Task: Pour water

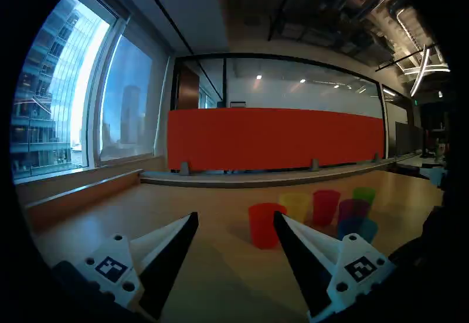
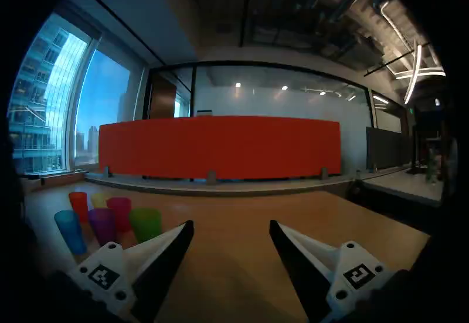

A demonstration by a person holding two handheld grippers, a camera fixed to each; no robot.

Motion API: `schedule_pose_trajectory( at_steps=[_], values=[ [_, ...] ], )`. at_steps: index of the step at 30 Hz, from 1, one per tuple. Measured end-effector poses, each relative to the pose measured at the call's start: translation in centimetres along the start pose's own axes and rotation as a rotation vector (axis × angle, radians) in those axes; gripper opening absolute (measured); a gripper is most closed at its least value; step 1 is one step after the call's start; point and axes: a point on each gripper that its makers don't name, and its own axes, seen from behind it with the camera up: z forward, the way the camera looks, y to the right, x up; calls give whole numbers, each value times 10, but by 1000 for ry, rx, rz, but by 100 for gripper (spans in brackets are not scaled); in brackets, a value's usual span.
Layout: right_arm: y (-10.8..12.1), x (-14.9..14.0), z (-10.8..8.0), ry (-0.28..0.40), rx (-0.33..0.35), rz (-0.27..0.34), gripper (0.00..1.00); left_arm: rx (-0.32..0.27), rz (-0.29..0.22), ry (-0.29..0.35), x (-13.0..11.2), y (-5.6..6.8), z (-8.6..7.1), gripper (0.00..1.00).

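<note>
Wooden table [image 1: 193, 200] carries cup cluster [image 1: 325, 206]; red cup [image 1: 264, 224] just ahead of your left gripper [image 1: 234, 214], fingers wide, empty. Your right gripper [image 2: 230, 223] likewise wide, empty.

Left gripper [image 1: 234, 214]: held about level, pointing straight ahead.
Left jaws: 2 tapered wedges, white outside and black inside, spread wide apart with the tips touching nothing.
Right gripper [image 2: 231, 223]: also level, facing forward.
Right jaws: 2 matching wedges, spread just as wide, tips free.
Markings: 1 square tag [image 1: 111, 268] on the white base of each jaw.
</note>
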Motion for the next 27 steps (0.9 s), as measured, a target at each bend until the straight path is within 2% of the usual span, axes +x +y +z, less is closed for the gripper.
schedule_pose_trajectory(
  at_steps=[17, 27],
  values=[
    [0, -1, 0, 0, 0, -1, 100, -3, 0, 1, 0, 1, 1, 95],
    [0, -2, 1, 2, 0, -5, 100, -25, 1, 1, 1, 6, -2, 95]
  ],
)
